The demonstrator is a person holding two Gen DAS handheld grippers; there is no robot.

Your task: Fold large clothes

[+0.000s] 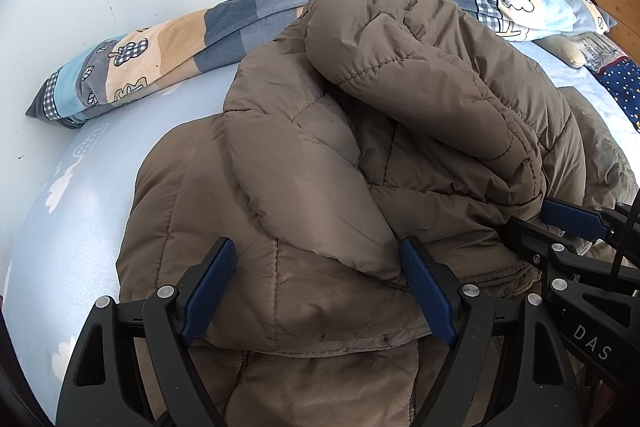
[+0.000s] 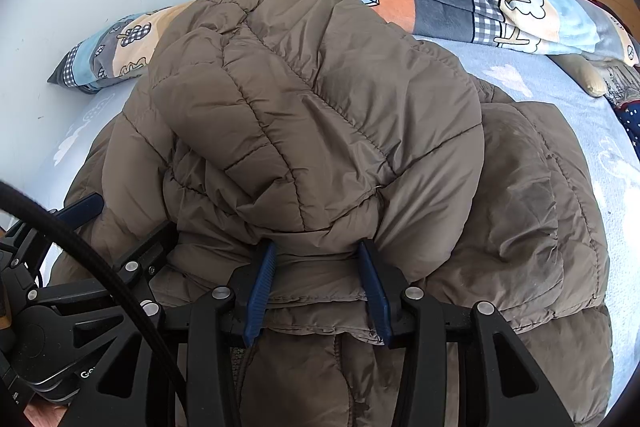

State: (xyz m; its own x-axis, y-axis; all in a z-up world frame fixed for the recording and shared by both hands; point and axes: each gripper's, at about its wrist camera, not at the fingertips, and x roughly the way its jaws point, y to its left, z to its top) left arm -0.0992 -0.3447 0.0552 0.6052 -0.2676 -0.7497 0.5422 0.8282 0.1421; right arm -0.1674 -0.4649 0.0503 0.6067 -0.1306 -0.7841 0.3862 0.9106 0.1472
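Jacket [image 1: 360, 155] is lying bunched on the bed [image 1: 80, 219], long axis running from you twd the blanket [image 1: 168, 39] at the wall. You're pinching its folded hem w/ right tongs [image 2: 320, 291]; left tongs [image 1: 320, 291] are gaping wide over the fabric.

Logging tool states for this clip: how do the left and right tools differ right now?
The left tool stands wide over a flat quilted panel of the brown puffer coat; the right tool is narrower, pinching a bunched fold of it. Both have blue pads, point down at the coat, near its closest edge.
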